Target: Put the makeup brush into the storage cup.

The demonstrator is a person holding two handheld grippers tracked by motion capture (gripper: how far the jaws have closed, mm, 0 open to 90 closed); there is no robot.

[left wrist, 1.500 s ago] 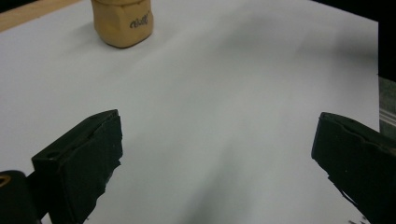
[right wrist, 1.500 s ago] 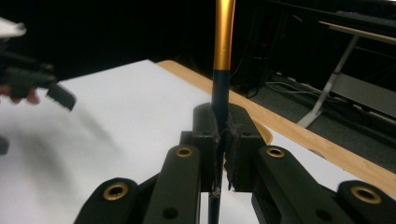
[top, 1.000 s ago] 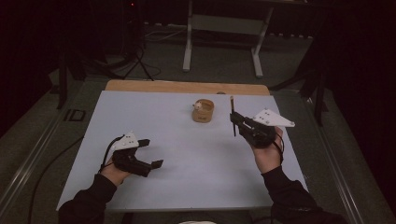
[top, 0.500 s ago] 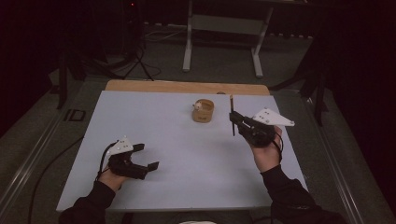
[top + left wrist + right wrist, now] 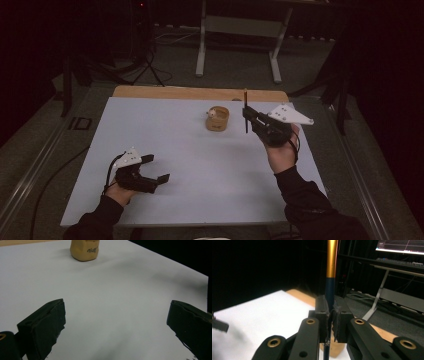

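Jaws of right gripper (image 5: 248, 116) clamped on upright pen (image 5: 245, 111), left gripper (image 5: 156, 169) wide, empty; pen overshooting tan cup (image 5: 218, 119) at nine o'clock could topple it.

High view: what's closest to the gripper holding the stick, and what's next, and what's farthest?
From the right gripper:
1. The stick, upright, clamped in its jaws.
2. The small tan cup, just to its left on the white table.
3. The left gripper, open, far off at the table's near left.
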